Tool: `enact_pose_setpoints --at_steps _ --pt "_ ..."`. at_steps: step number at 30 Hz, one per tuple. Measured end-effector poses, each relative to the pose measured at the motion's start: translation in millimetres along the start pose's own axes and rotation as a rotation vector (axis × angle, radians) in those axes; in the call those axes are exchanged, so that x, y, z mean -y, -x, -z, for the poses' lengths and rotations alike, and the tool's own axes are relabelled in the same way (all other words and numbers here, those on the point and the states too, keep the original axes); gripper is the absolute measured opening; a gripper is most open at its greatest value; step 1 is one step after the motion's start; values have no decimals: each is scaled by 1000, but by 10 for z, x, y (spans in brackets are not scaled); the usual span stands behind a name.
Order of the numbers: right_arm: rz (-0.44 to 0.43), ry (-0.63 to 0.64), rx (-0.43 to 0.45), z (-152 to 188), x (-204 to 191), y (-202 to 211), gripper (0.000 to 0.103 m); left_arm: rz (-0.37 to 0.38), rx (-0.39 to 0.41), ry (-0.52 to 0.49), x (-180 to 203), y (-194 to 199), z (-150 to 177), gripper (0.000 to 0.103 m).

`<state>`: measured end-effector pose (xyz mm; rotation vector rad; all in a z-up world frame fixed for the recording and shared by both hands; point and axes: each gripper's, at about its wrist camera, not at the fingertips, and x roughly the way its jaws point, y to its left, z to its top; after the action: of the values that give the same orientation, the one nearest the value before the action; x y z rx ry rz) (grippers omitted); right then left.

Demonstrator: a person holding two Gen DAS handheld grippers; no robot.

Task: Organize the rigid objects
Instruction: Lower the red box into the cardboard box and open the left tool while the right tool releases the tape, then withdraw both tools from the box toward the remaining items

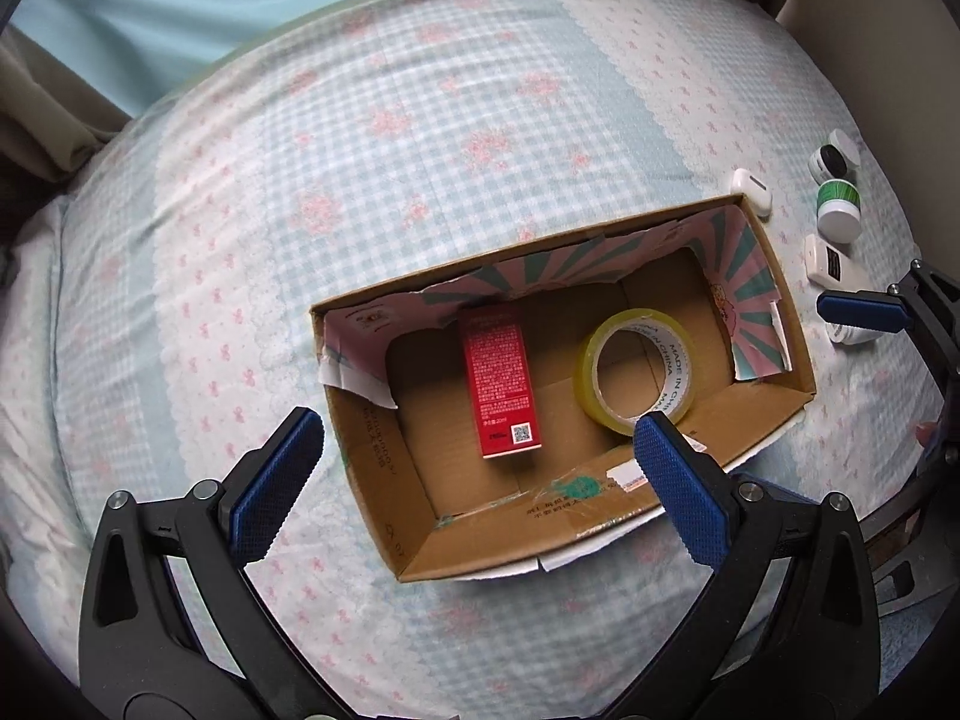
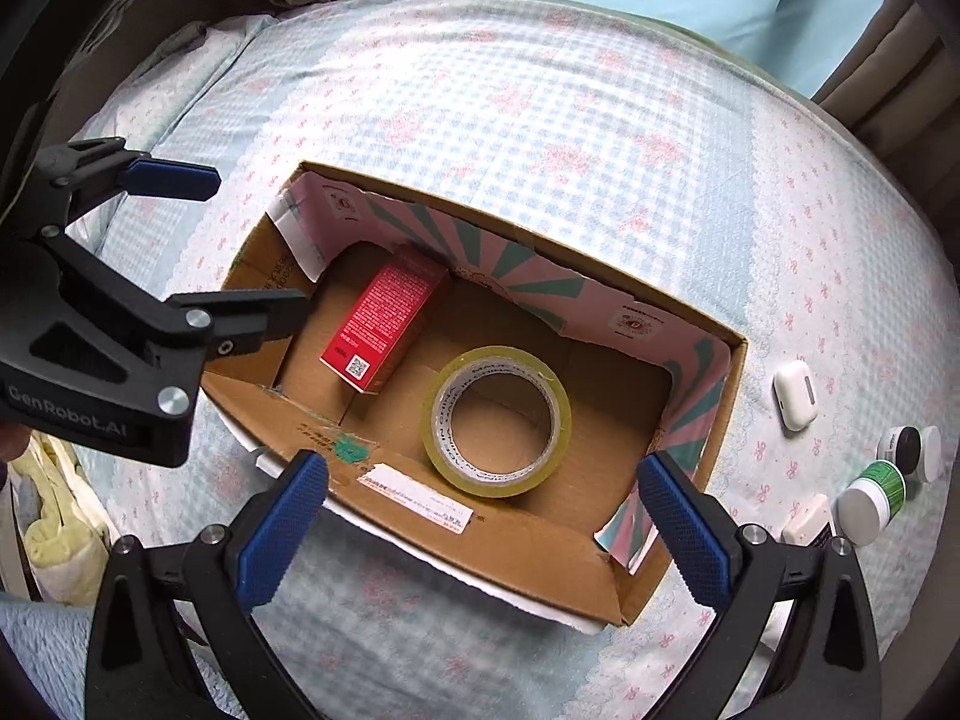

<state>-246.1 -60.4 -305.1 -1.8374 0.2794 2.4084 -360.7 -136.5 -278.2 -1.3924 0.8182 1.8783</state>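
Observation:
An open cardboard box (image 1: pixel 750 420) (image 2: pixel 540 546) lies on the bed. Flat on its floor are a red carton (image 1: pixel 501 384) (image 2: pixel 384 324) and a roll of clear tape (image 1: pixel 636 366) (image 2: pixel 495 420). To the box's right lie a white earbud case (image 1: pixel 750 189) (image 2: pixel 795 393), a black-lidded jar (image 1: pixel 834 156) (image 2: pixel 909 450), a green-labelled white jar (image 1: pixel 839 204) (image 2: pixel 873 498) and a small white packet (image 1: pixel 831 264) (image 2: pixel 807 522). My left gripper (image 1: pixel 480 483) (image 2: pixel 261 243) hangs open and empty over the box's left end. My right gripper (image 2: pixel 483 531) is open and empty above the near wall by the tape.
The bed has a blue checked quilt (image 1: pixel 420 120) (image 2: pixel 540 90) with pink flowers. Curtains hang behind it. Yellow cloth (image 2: pixel 48 510) lies off the bed's left side. In the left wrist view one blue pad (image 1: pixel 864 312) of the right gripper partly hides another white item.

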Motion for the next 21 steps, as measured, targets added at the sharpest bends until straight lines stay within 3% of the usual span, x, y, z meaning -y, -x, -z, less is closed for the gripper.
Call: enact_pose_setpoints --at_steps 10,14,21 --pt "63 -76 110 283 -118 703 103 2 173 73 94 918 428 103" --pt "112 -141 146 509 -84 1033 103 -63 237 35 271 1145 542 103" --pt "161 -336 198 1038 298 1471 103 41 231 45 728 1250 679 103"
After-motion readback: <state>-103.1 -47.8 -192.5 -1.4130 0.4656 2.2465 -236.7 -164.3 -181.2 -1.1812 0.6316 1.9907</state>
